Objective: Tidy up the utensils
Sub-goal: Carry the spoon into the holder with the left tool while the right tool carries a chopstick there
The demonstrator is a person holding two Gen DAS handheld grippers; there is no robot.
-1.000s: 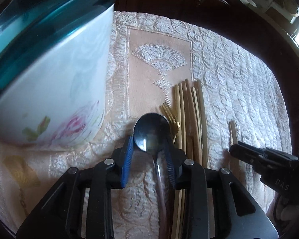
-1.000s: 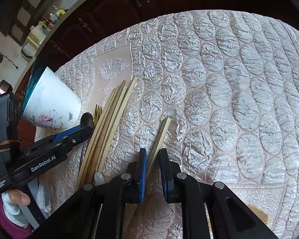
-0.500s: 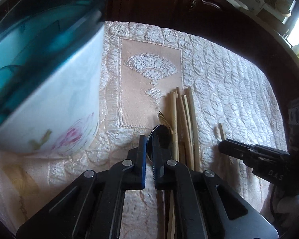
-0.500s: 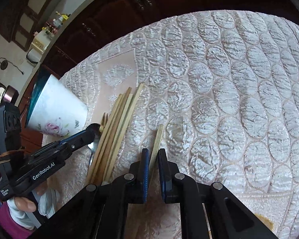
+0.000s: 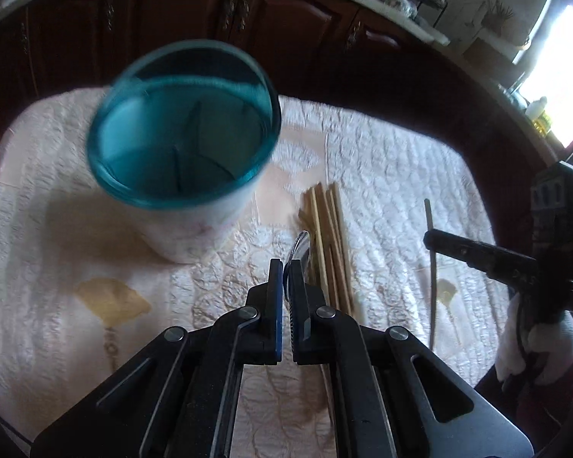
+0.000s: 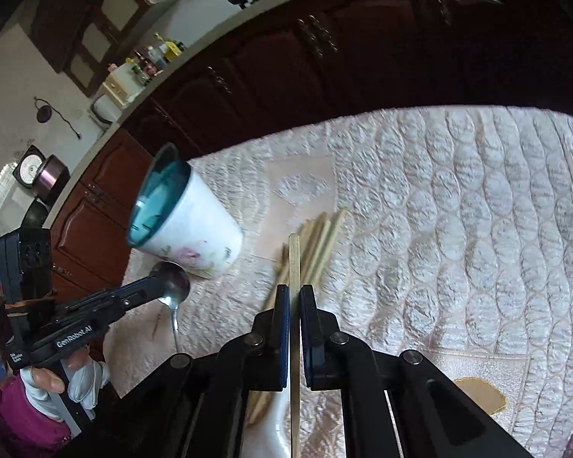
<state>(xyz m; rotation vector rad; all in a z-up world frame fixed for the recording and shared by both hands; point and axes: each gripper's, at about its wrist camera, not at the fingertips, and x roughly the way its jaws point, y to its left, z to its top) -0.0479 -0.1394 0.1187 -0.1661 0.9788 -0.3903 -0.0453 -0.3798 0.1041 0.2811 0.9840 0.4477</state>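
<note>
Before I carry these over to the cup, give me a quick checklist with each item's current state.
1. Left gripper shut on the spoon: ok.
2. Right gripper shut on one chopstick: ok.
3. Cup upright, mouth unobstructed: ok.
4. Cup interior free for both utensils: ok, only dividers visible inside.
5. Remaining chopsticks lying together on the tablecloth, clear of both grippers: ok.
6. Firmness of grip on the spoon: cannot tell.

Cup (image 5: pixel 195 175) on tablecloth (image 5: pixel 401 175); chopstick bundle (image 5: pixel 330 236) right of it, near.
</note>
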